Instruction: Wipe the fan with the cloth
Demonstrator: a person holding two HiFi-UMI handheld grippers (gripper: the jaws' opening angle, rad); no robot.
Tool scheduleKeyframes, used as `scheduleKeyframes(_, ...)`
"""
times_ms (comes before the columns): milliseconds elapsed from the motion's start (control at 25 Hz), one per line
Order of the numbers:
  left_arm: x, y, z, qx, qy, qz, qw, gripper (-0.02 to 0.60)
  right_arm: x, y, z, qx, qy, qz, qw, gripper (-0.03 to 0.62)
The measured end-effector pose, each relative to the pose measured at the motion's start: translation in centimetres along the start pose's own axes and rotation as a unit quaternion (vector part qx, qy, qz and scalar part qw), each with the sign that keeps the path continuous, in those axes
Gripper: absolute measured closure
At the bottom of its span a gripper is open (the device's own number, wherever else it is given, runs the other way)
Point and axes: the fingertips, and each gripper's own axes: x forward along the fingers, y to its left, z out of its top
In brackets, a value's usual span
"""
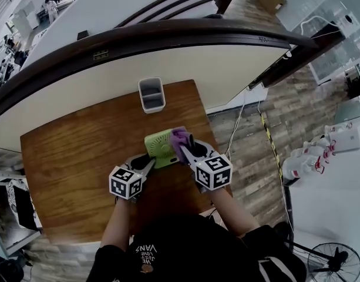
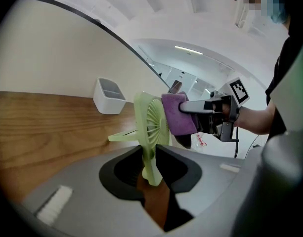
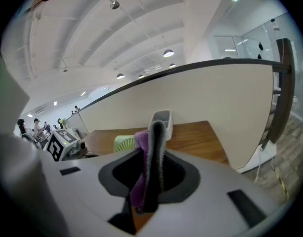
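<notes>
A small green fan (image 1: 159, 147) stands upright on the wooden table (image 1: 74, 157), near its front right part. My left gripper (image 1: 149, 164) is shut on the fan's lower edge; in the left gripper view the fan (image 2: 151, 127) rises from between the jaws of this gripper (image 2: 151, 169). My right gripper (image 1: 182, 148) is shut on a purple and grey cloth (image 1: 181, 137). It holds the cloth (image 2: 178, 113) against the right side of the fan's grille. In the right gripper view the cloth (image 3: 150, 152) sticks up between the jaws and hides most of the fan (image 3: 124, 143).
A white rectangular container (image 1: 151, 94) stands at the table's far edge, against a curved white partition (image 1: 168, 57). The table's right edge (image 1: 210, 128) drops to a wood-pattern floor with cables. A pedestal fan (image 1: 335, 263) stands at the bottom right.
</notes>
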Motion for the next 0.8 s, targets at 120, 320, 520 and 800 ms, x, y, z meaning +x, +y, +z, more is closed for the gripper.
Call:
scheduleKeyframes(120,0.0,0.0,0.0,0.0,0.001,0.0,1.0,0.488,-0.6,-1.6,0.0,0.01,-0.003,-0.025,1.0,0.51)
scheduleKeyframes(320,0.1,0.0,-0.1,0.007,0.001,-0.002,1.0,0.486,-1.2,-2.8,-0.3,-0.005,-0.002,-0.053,0.999,0.51)
scheduleKeyframes(520,-0.3,0.0,0.0,0.014,0.0,0.009,0.9999,0.48,-2.0,-0.5,0.3,-0.016,-0.026,-0.028,0.999,0.51)
scheduleKeyframes(800,-2.3,0.2,-0.3,0.009,-0.008,0.034,0.9993,0.453,0.1,6.3,-1.8,-0.042,-0.003,0.069,0.997,0.51)
